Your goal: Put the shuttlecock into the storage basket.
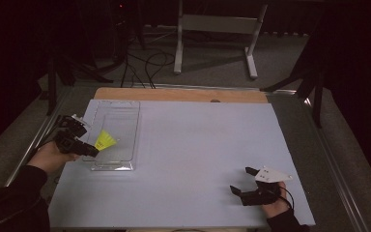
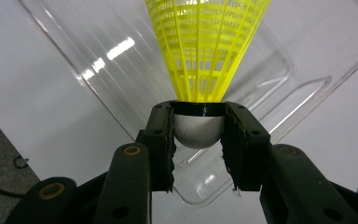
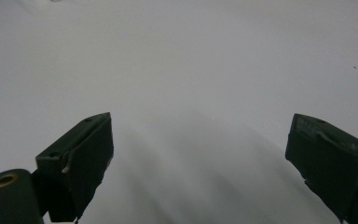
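- left gripper [image 2: 198, 140] jaws clamped on the white rounded cork of yellow shuttlecock [image 2: 208, 46], held over clear tray [image 1: 125, 113] at table's left
- shuttlecock looks very light; mesh skirt thin, likely crushable, so grip the cork
- right gripper [image 1: 244, 180] jaws wide, empty, resting on white tabletop [image 1: 198, 145]

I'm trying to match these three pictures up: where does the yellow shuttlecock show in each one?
High view: shuttlecock at left, in the left gripper, over the clear tray.
Left gripper view: top centre, cork clamped between the jaws.
Right gripper view: not there.
Shared landmark: the clear tray.
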`<state>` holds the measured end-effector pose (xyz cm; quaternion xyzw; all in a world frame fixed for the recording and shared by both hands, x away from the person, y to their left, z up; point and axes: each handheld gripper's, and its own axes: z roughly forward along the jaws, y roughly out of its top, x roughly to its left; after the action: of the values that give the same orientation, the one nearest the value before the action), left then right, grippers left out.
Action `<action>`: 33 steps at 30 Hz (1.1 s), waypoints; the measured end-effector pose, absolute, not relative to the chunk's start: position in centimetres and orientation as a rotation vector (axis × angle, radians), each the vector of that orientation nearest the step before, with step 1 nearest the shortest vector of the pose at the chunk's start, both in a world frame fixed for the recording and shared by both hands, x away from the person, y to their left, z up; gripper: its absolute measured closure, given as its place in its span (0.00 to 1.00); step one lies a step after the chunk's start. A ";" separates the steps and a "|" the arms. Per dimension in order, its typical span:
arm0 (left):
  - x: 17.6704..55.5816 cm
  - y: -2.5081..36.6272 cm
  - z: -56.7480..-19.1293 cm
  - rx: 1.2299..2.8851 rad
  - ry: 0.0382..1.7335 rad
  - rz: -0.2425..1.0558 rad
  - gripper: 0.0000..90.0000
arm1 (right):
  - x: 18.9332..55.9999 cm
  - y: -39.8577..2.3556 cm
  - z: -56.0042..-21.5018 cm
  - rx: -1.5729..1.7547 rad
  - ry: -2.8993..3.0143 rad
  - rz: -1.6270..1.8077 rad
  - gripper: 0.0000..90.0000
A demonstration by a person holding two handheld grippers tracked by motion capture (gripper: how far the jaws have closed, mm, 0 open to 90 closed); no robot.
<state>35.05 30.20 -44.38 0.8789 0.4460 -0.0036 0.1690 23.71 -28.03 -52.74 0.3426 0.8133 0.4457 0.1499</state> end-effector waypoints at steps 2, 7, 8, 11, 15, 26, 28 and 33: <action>35.1 30.1 -44.5 2.516 1.271 -0.005 0.73 | 23.7 -28.0 -52.7 0.984 2.335 1.283 0.09; 35.4 29.5 -44.7 2.541 1.264 -0.020 0.73 | 23.7 -28.0 -52.7 0.986 2.334 1.282 0.09; 35.5 29.5 -44.7 2.546 1.266 -0.014 0.73 | 23.7 -28.0 -52.7 0.986 2.333 1.283 0.09; 35.6 29.2 -44.6 2.542 1.272 -0.017 0.73 | 23.7 -28.1 -52.7 0.986 2.331 1.285 0.09; 35.9 29.1 -44.4 2.532 1.298 -0.018 0.70 | 23.7 -28.1 -52.7 0.983 2.328 1.282 0.09; 35.7 28.2 -43.1 2.522 1.279 0.020 0.38 | 23.7 -28.1 -52.6 0.986 2.326 1.285 0.09; 35.7 28.1 -42.9 2.519 1.272 0.025 0.33 | 23.7 -28.1 -52.6 0.986 2.326 1.285 0.09; 35.8 27.7 -42.1 2.505 1.271 0.059 0.24 | 23.7 -28.2 -52.6 0.985 2.324 1.287 0.09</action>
<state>35.78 27.74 -42.11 0.8794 0.4460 0.0207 0.1651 23.68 -28.16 -52.61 0.3435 0.8106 0.4487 0.1535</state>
